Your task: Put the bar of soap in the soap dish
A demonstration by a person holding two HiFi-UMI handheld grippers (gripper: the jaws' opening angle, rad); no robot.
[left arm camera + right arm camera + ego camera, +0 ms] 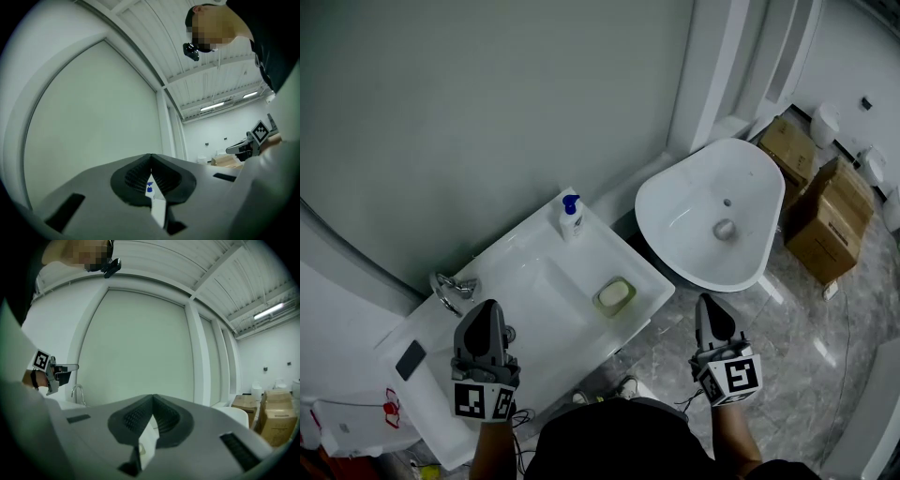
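1. Soap placement looks done: the bar of soap point(616, 294), pale yellow-green, lies flat inside the soap dish point(598, 303). The dish sits on the right end of the sink counter point(623, 261), just right of the basin point(546, 289).

2. The left gripper point(488, 313) is clenched on nothing. In the left gripper view its jaws point(151, 164) meet at the tips. The slit below them shows only the far-off blue-topped pump bottle point(571, 217).

3. The right gripper point(709, 307) is likewise clenched and empty. In the right gripper view its jaws point(153, 404) are pressed together, with nothing pinched between them.

4. Both grippers are on the near side of the counter, apart from the dish and the soap. The left one is over the near part of the counter beside the basin. The right one is over the floor, between the counter and the bathtub point(675, 202). Neither touches anything.

5. As a judgement, nothing of the task seems left. The soap sits within the dish rim, not hanging over it, though the head view is too small to tell whether it lies fully square.

6. Other things are untouched: the faucet point(450, 291) at the left end of the basin, and the cardboard boxes point(830, 220) far right.
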